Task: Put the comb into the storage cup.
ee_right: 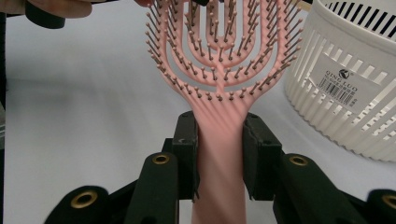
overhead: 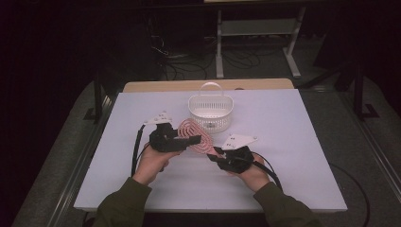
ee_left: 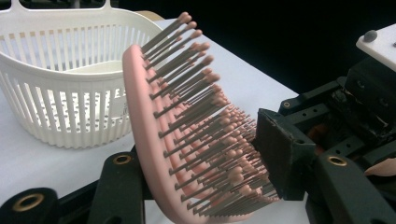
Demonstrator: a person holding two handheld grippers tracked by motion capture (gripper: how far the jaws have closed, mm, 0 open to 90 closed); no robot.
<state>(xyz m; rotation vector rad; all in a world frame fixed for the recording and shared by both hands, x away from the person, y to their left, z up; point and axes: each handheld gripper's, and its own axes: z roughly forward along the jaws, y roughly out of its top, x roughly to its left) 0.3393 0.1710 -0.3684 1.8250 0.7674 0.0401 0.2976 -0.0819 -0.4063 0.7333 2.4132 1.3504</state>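
Note:
A pink hairbrush (overhead: pixel 193 135) with grey bristles is held above the white table between both grippers. My right gripper (ee_right: pixel 219 154) is shut on its handle (ee_right: pixel 219 140), one pad on each side. In the left gripper view the brush head (ee_left: pixel 159 135) stands on edge between the jaws of my left gripper (ee_left: pixel 201 161). One jaw lies against the brush's smooth back and the other pad (ee_left: pixel 278 149) presses into the bristle tips. A white slatted basket (overhead: pixel 210 118) with a handle stands just beyond the brush.
The basket (ee_left: pixel 60 107) sits close behind the brush head, its wall (ee_right: pixel 345 93) bearing a barcode label. The white table top (overhead: pixel 293 142) reaches out on all sides. Cables trail from both grippers toward the person's forearms.

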